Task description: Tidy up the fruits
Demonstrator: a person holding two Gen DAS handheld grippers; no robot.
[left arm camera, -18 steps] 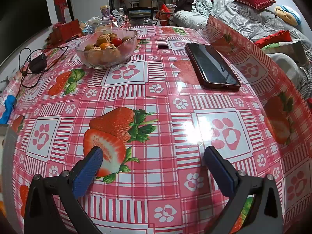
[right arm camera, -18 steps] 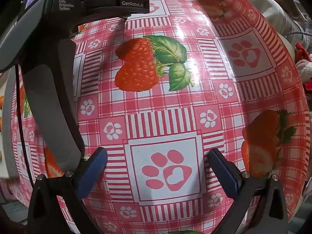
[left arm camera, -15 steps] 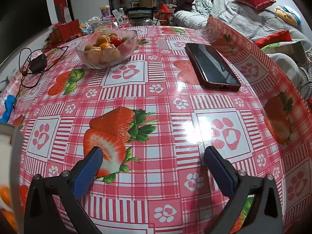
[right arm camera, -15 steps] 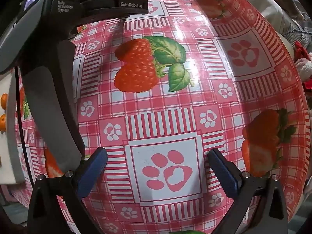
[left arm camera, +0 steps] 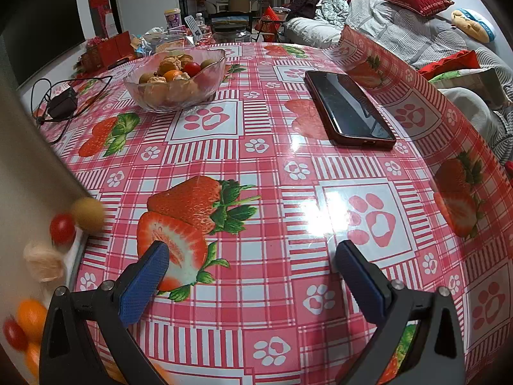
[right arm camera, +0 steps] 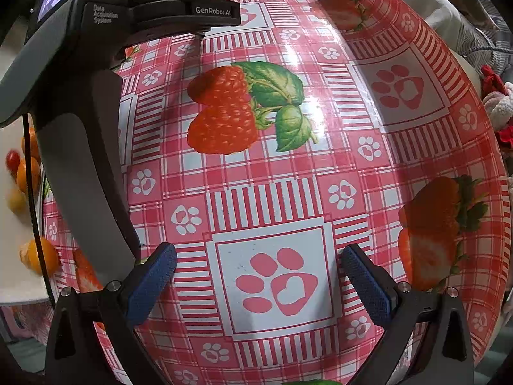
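Left hand-held gripper (left arm camera: 251, 264): jaws at full spread, nothing between them, above the counter (left arm camera: 275, 160) with its red check strawberry cloth. Right hand-held gripper (right arm camera: 256, 269): jaws equally wide, empty, pointing down over a paw-print square.

Glass bowl (left arm camera: 174, 78) of mixed fruit stands at far left of the counter. Phone (left arm camera: 348, 107) lies screen-up to its right, well apart. Black adapter with cable (left arm camera: 62, 104) sits left of the bowl.

At the near left edge, a pale tray-like surface (left arm camera: 29, 176) carries loose fruits (left arm camera: 62, 227): cherry tomatoes, small oranges, a brownish round one; blurred.
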